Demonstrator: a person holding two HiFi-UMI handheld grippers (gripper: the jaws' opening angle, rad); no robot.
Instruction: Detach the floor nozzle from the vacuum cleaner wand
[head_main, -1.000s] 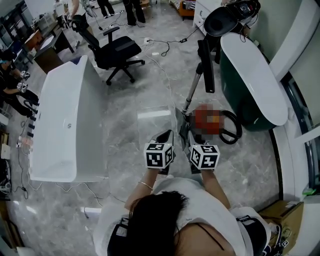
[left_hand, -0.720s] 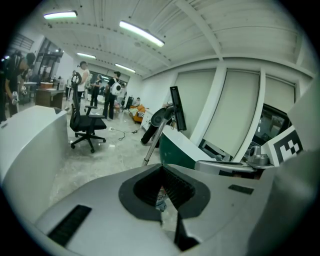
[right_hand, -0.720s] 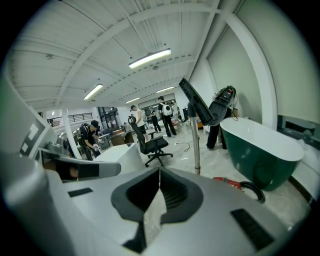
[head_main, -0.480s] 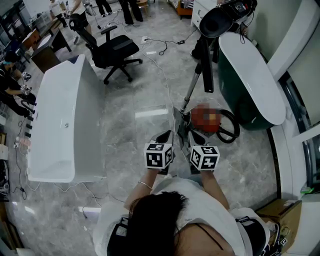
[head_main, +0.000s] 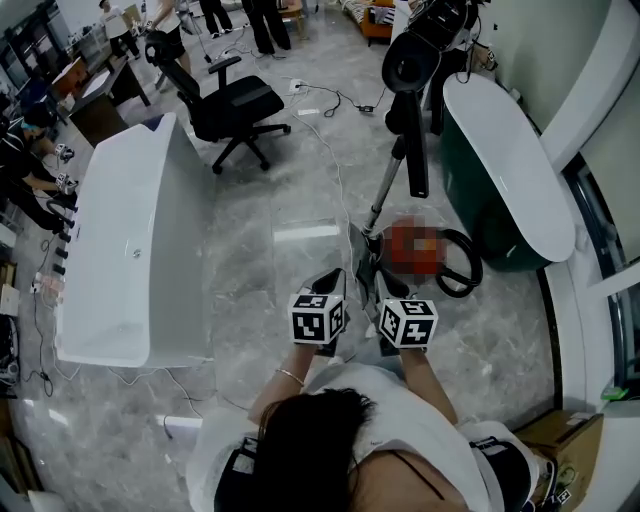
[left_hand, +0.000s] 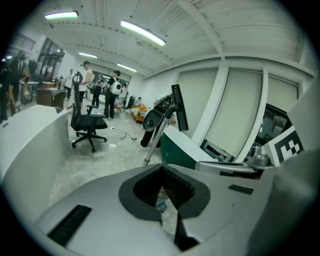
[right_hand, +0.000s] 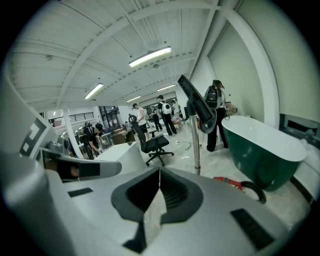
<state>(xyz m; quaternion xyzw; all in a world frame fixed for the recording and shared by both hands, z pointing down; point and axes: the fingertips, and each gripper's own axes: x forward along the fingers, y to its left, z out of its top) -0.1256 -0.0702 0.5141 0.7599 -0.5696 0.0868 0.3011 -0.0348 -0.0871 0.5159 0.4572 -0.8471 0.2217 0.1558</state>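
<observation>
At the left of the head view a white bathtub (head_main: 120, 250) stands on the grey marble floor (head_main: 250, 230). Above and to the right of it is a black office chair (head_main: 235, 105), and people work at desks in the upper left corner.

At lower centre the person holds the two grippers side by side, both aimed up the frame. The left gripper (left_hand: 161, 172) has its jaws pressed together with nothing clamped; only a sliver of floor shows through the slot behind the tips. The right gripper (right_hand: 160, 175) is the same, clenched and empty.

Just beyond their tips the grey floor nozzle (head_main: 362, 258) lies on the floor. The metal wand (head_main: 385, 190) rises from it towards the upper centre, where the dark vacuum cleaner body (head_main: 412, 55) sits at the top. The nozzle appears joined to the wand's lower end.

To the right of the nozzle a red object (right_hand: 231, 183) lies with a black hose loop (head_main: 462, 262). Behind these, at the right of the frame, is a dark green bathtub (head_main: 465, 180) with a white rim.

The task looks not yet begun. Neither gripper touches the nozzle or the wand, and no gap shows at the joint. What remains, as I judge it, is everything: opening the jaws, taking hold of wand and nozzle, and pulling them apart.
</observation>
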